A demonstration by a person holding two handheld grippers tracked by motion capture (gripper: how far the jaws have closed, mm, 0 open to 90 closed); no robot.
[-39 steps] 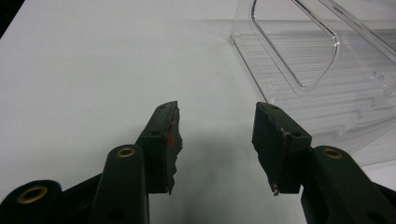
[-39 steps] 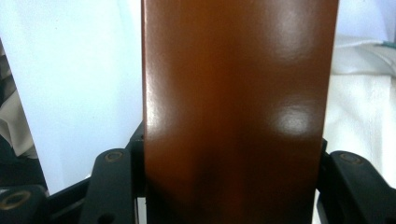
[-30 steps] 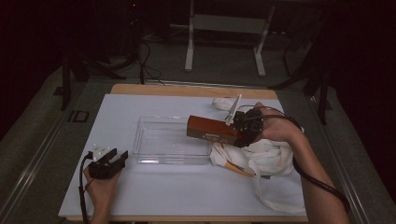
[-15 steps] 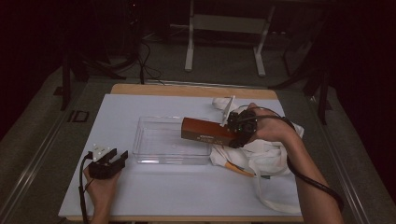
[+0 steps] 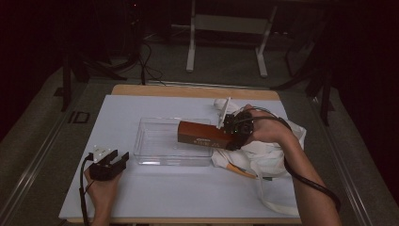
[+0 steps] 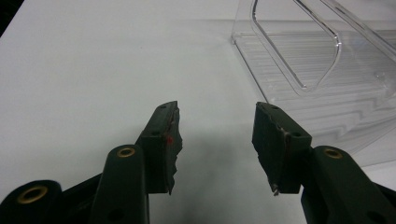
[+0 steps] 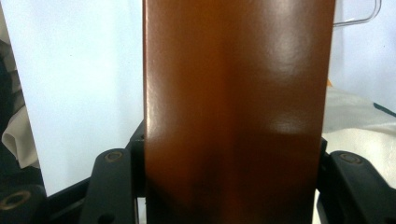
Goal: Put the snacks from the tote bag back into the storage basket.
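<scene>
brown box (image 5: pixel 201 134) shifted left over clear tray (image 5: pixel 155 147).

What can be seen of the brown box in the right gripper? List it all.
The brown box is a long, rectangular carton, reddish-brown with a glossy sheen and a pale printed strip on its side, too small to read. The right gripper clamps one end, a jaw pressing on each side, as the right gripper view confirms. It is held roughly level, its free end reaching over the right part of the clear plastic tray. Whether it touches the tray cannot be told.
</scene>
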